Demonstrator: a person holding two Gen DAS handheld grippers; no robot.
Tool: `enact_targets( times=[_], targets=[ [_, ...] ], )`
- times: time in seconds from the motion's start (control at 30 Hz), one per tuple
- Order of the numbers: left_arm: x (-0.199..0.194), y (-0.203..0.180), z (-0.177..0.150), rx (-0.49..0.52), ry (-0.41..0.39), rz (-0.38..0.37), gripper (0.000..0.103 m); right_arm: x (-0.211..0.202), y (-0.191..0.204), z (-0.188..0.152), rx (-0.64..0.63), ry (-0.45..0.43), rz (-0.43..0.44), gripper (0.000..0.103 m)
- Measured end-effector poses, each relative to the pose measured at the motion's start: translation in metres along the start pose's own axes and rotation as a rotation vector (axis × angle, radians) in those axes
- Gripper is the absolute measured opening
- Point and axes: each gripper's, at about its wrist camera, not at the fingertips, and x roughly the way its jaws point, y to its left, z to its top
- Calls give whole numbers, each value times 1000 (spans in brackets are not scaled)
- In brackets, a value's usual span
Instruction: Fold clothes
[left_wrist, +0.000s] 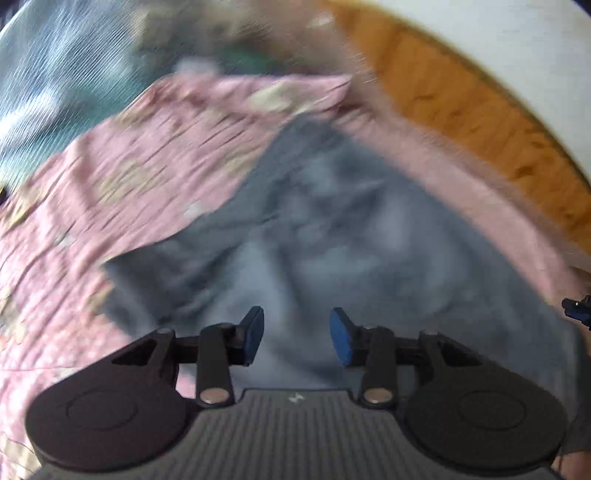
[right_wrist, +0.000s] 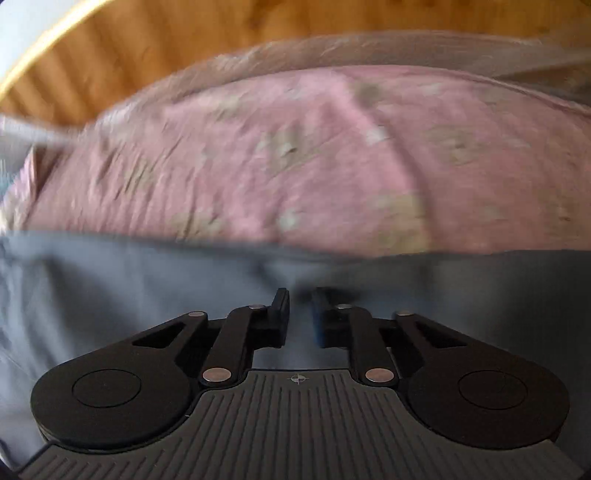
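Note:
A grey garment (left_wrist: 332, 229) lies spread on a pink flowered bedspread (left_wrist: 155, 155), blurred in the left wrist view. My left gripper (left_wrist: 297, 336) hovers over it, its blue pads (left_wrist: 341, 338) well apart and nothing pinched between them. In the right wrist view the same grey garment (right_wrist: 129, 288) fills the lower half and looks sharp while the bedspread (right_wrist: 295, 158) behind it is smeared. Its folds gather at the tips of my right gripper (right_wrist: 300, 295), whose jaws stand narrow and pinch a bunch of the grey cloth.
A wooden floor (left_wrist: 461, 99) runs along the bed's far side, with a pale wall (left_wrist: 498, 33) beyond. Teal and blue-grey fabric (left_wrist: 74, 74) lies at the upper left past the bedspread. A small black and blue part (left_wrist: 576, 314) pokes in at the right edge.

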Motion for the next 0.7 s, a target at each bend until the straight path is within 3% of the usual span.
enact_targets(
  times=[0.07, 0.1, 0.2, 0.3, 0.37, 0.43, 0.5, 0.57, 0.63, 0.67, 0.7],
  targets=[
    [-9, -46, -4, 48, -10, -43, 43, -41, -34, -5, -16, -77, -6, 39],
    [-9, -71, -9, 64, 1, -62, 44, -57, -55, -12, -24, -96, -41, 40],
    [17, -150, -35, 125, 83, -112, 46, -65, -136, -38, 13, -40, -131, 40],
    [51, -223, -69, 250, 180, -59, 37, -73, -209, -46, 68, -38, -104, 21],
    [46, -272, -78, 333, 159, -77, 38, -104, -238, -38, 109, -59, -70, 26],
    [38, -319, -81, 364, 148, -145, 49, -145, -263, -43, 96, -113, -52, 37],
    [50, -366, -86, 393, 185, -202, 52, -177, -287, -59, 43, -121, -113, 39],
    [70, -412, -93, 434, 220, -232, 52, -184, -318, -81, 62, -61, -161, 39],
    [98, -449, -103, 530, 245, -193, 50, -181, -353, -103, 136, -9, -164, 36],
    [113, -465, -108, 615, 244, -134, 50, -184, -366, -110, 160, -43, -123, 39],
    [121, -469, -106, 638, 243, -109, 51, -189, -375, -111, 187, -52, -98, 39]
  ],
)
